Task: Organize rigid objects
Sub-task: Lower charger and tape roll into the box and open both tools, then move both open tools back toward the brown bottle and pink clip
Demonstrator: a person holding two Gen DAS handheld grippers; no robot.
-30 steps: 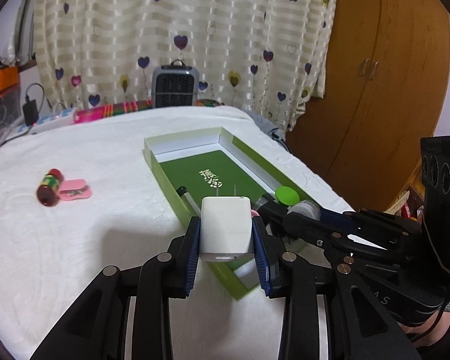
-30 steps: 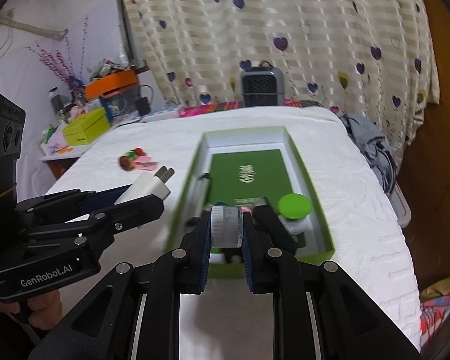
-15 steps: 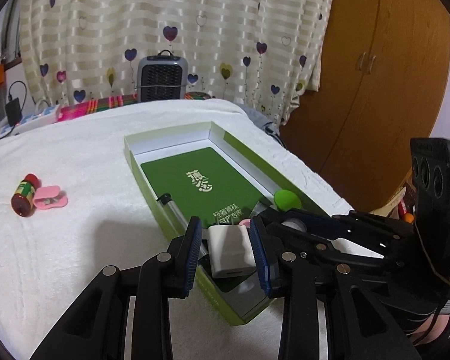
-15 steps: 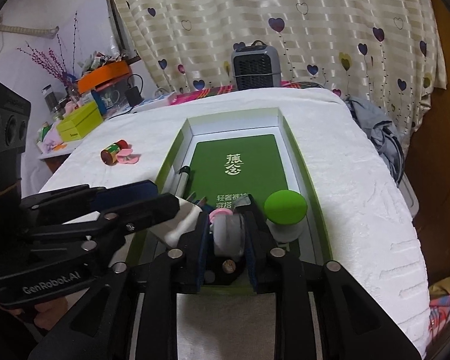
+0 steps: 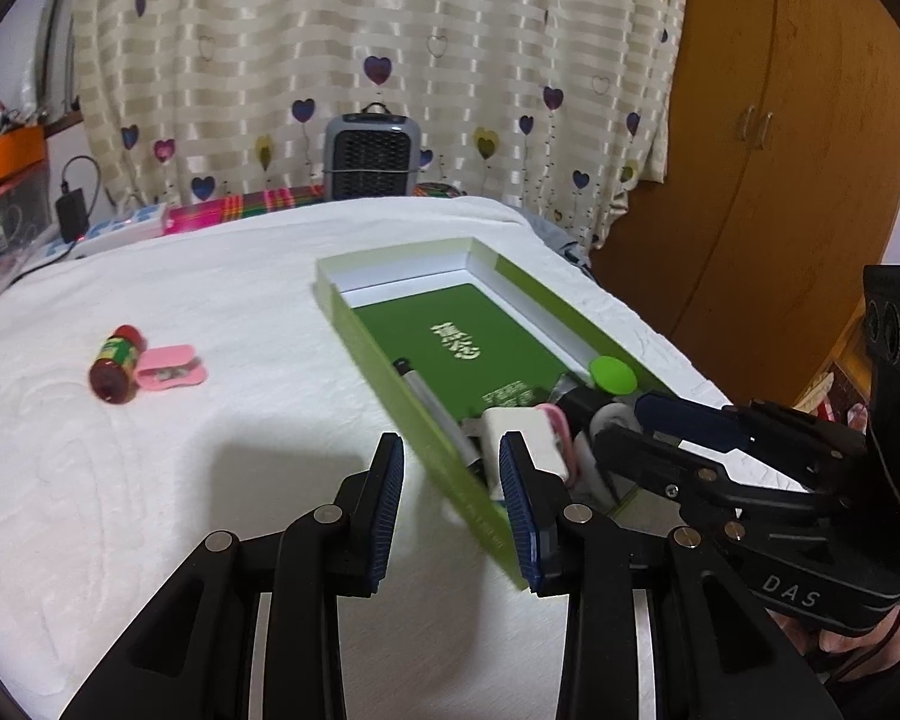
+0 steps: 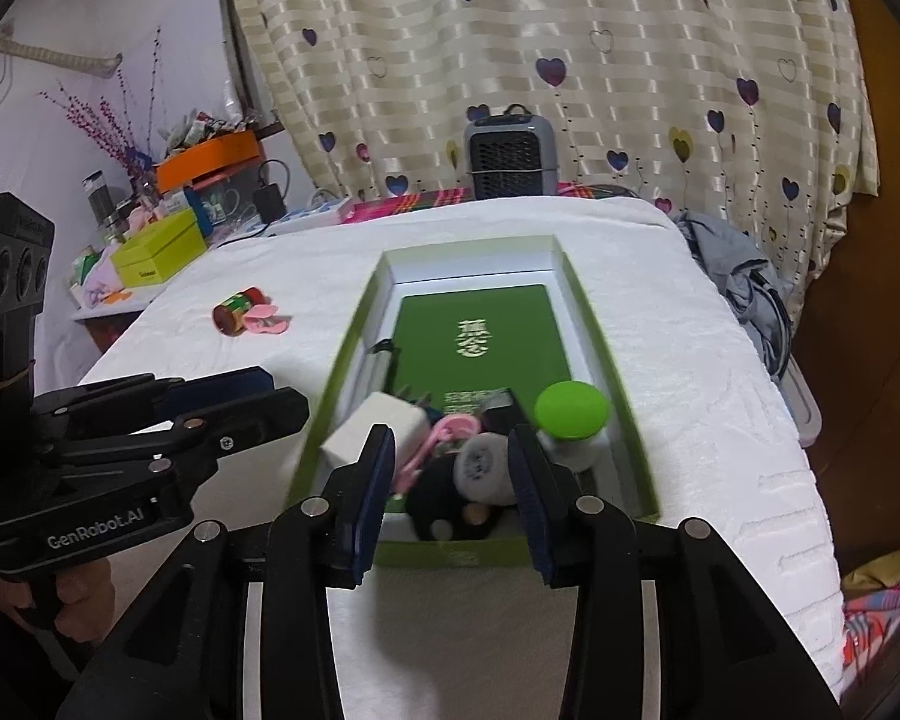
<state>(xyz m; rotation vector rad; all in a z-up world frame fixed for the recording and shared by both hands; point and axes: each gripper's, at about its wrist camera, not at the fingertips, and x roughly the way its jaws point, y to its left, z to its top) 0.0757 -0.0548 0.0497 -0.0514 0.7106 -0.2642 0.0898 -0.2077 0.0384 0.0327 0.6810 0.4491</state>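
Note:
A green box [image 5: 390,354] [image 6: 594,324] lies open on the white cloth. A white charger [image 5: 525,435] [image 6: 372,429], a grey tape roll [image 6: 486,468], a pink clip [image 6: 444,432], a pen [image 5: 432,402] and a green-capped jar [image 6: 570,417] lie in its near end. My left gripper [image 5: 453,501] is open and empty at the box's near left wall. My right gripper [image 6: 453,492] is open, with the tape roll lying loose between its fingers. A small red bottle [image 5: 114,366] and a second pink clip [image 5: 171,369] lie on the cloth to the left.
A grey heater [image 5: 372,156] stands at the table's far edge before a heart-print curtain. A wooden wardrobe [image 5: 780,138] is on the right. A cluttered shelf with an orange bin [image 6: 210,162] and a yellow-green box [image 6: 159,252] is on the left.
My left gripper has let go of the white charger in the box and drawn back to the left. My right gripper has opened and released the tape roll into the box.

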